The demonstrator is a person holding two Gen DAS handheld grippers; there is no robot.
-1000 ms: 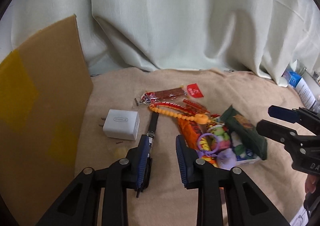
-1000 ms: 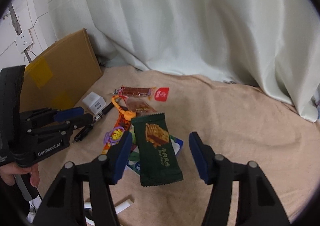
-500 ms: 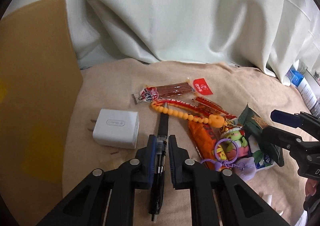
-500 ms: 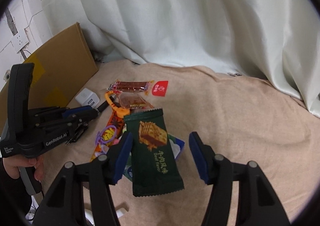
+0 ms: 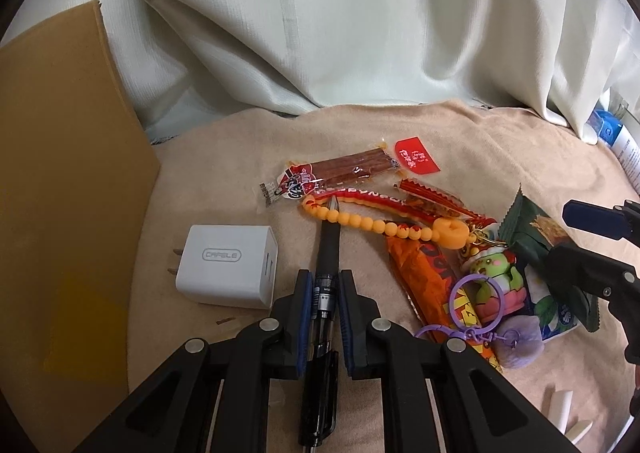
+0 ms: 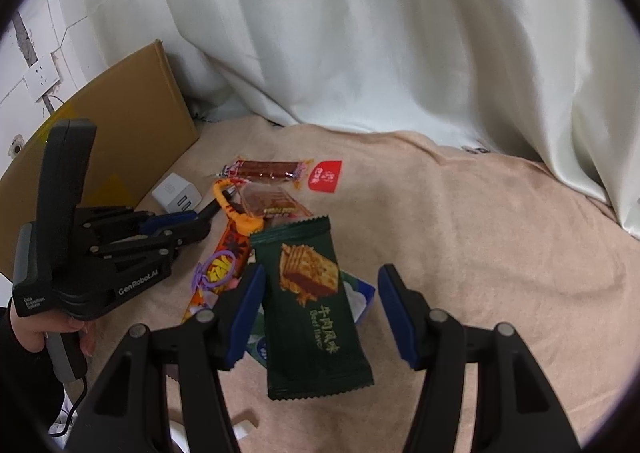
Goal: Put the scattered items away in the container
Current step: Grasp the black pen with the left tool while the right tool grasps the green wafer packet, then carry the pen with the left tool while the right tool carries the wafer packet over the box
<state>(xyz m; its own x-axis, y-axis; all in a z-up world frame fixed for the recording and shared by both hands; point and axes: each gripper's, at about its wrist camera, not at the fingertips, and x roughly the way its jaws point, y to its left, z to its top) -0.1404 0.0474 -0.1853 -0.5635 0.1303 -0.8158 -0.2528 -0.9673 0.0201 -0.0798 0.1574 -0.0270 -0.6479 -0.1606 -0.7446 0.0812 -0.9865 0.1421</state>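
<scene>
— Where's the pen [image 5: 327, 253]?
— On the blanket [image 5: 224, 157] beside the charger [image 5: 228, 265], clamped in the left gripper [image 5: 325, 285].
— The right gripper [image 6: 320, 305]?
— Spread wide above the green snack packet [image 6: 312, 305].

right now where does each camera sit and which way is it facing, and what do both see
Left wrist: sits on the left claw, looking forward and down at the black pen it is shut on; only the right claw shows at the right edge.
Right wrist: sits on the open right claw, facing the green wafer packet; a hand holds the left claw.
Shared: white charger, orange bead strap, cardboard box.
</scene>
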